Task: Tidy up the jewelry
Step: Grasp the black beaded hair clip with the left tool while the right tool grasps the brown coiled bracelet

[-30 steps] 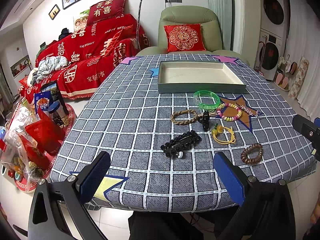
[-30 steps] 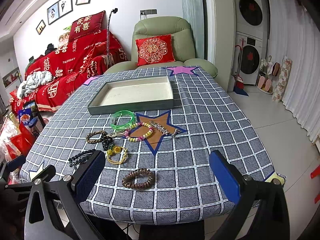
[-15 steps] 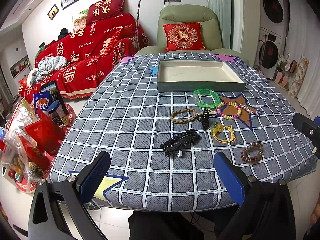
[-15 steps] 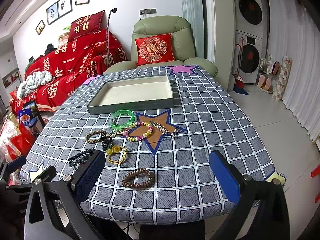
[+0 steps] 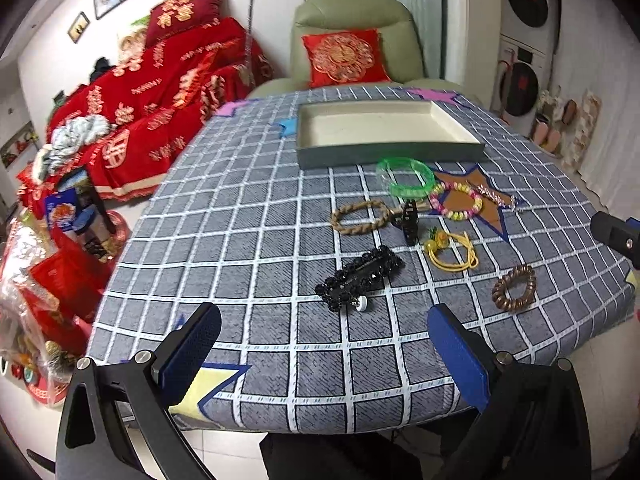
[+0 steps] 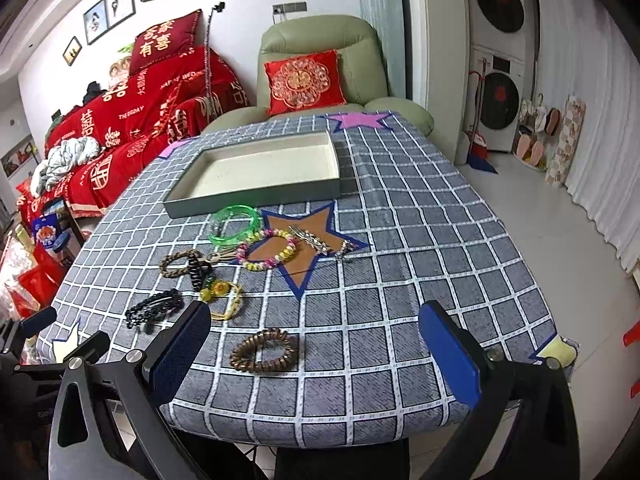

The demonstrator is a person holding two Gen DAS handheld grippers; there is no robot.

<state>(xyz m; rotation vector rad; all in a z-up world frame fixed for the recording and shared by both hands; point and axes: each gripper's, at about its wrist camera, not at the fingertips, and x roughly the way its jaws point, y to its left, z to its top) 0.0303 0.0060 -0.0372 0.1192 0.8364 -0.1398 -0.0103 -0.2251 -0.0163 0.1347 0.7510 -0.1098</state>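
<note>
An empty grey tray (image 5: 390, 150) (image 6: 256, 196) with a cream inside sits at the far middle of the checked table. In front of it lie a green bangle (image 5: 405, 176) (image 6: 236, 226), a pastel bead bracelet (image 5: 456, 200) (image 6: 268, 250), a silver clip (image 6: 314, 240), a braided rope bracelet (image 5: 360, 216), a black claw clip (image 5: 410, 222), a yellow hair tie (image 5: 452, 250), a black beaded hair clip (image 5: 360, 276) (image 6: 154, 308) and a brown coil hair tie (image 5: 514, 288) (image 6: 265, 350). My left gripper (image 5: 324, 354) and right gripper (image 6: 316, 346) are open at the near edge, holding nothing.
A green armchair (image 6: 320, 60) with a red cushion stands behind the table. A red-covered sofa (image 5: 152, 92) lies at the back left. Bags and boxes (image 5: 48, 264) crowd the floor on the left. Stacked washing machines (image 6: 498, 60) stand at the back right.
Both grippers have moved forward and slightly closer to the table; the jewelry looks nearer. Nothing on the table has moved.
</note>
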